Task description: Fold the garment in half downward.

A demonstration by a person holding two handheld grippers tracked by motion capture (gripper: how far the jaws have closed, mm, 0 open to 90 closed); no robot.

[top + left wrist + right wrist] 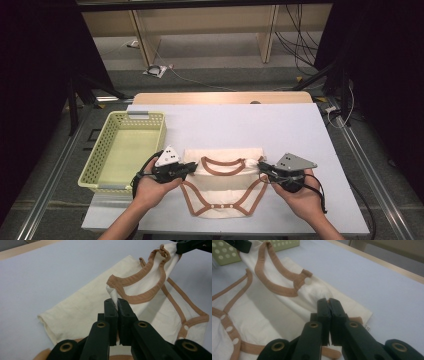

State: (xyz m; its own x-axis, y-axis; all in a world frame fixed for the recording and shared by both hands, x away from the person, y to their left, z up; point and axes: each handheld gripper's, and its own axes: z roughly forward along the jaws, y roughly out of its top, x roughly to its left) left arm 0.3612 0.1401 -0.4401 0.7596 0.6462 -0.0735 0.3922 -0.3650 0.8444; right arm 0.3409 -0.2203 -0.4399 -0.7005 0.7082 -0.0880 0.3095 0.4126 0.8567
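Landmark: pale green perforated plastic basket (125, 150) at the worktop's (280, 125) left edge.
Blocked: the basket's walls.
Free: the bare worktop right of it and beyond the cream brown-trimmed bodysuit (225, 187).

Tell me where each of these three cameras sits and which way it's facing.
High view: above the person's side, facing forward and down on the table; forearms and both hands show.
Left gripper view: rides the left tongs, looking along their shut jaws at the bodysuit.
Right gripper view: rides the right tongs, jaws shut on the bodysuit's other shoulder.
Shared: both gripper views show the bodysuit's brown-trimmed neckline.
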